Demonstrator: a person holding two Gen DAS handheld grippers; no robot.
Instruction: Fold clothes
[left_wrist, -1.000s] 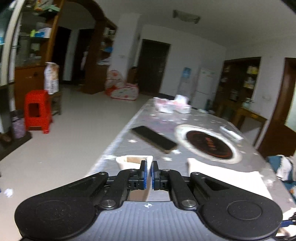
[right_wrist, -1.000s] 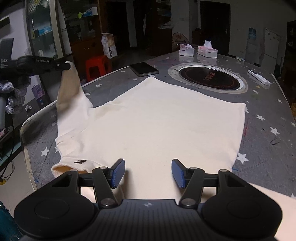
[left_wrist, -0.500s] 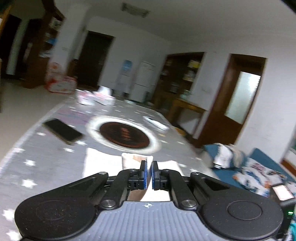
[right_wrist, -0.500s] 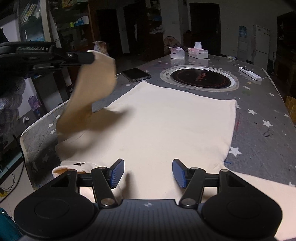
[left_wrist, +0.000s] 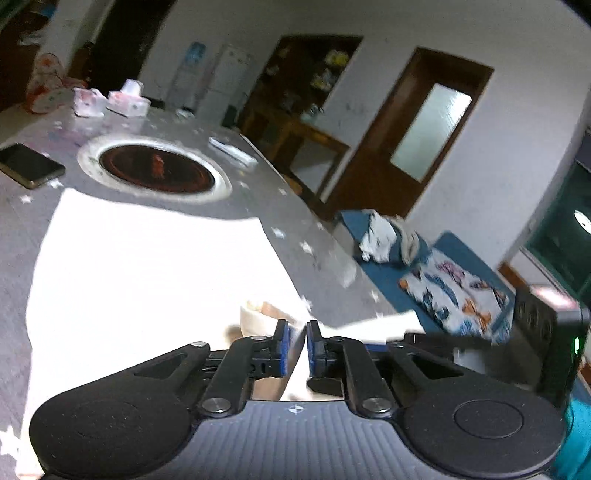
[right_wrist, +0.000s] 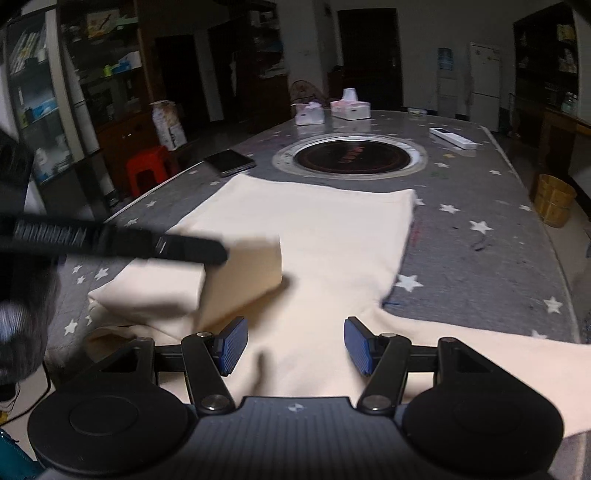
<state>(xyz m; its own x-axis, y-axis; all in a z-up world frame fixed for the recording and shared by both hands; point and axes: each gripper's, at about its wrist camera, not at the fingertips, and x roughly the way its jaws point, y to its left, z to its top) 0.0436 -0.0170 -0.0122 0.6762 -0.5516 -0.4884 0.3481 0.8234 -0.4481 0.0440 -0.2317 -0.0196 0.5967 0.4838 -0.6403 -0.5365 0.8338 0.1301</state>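
Cream long-sleeved cotton top (right_wrist: 325, 236) lies spread flat on a grey star-printed tablecloth (right_wrist: 480, 236), body stretching away, one sleeve running off to the right. Nearest, the right gripper (right_wrist: 291, 345) hovers over the top's near edge, its blue pads well apart with nothing between them. To the left, the left gripper (left_wrist: 295, 347) reaches in over the other sleeve (right_wrist: 236, 277), which is folded across the body; its jaws have just been opening, a narrow gap now shows, and sleeve fabric lies between the pads, though whether they touch it is unclear. Beyond the top, a black smartphone (right_wrist: 231, 162) lies at the left, a round dark inset hob with a pale ring (right_wrist: 351, 158) sits mid-table, and a white remote control (right_wrist: 452, 137) lies to its right. Farthest, two pink-and-white tissue boxes (right_wrist: 332, 110) stand side by side
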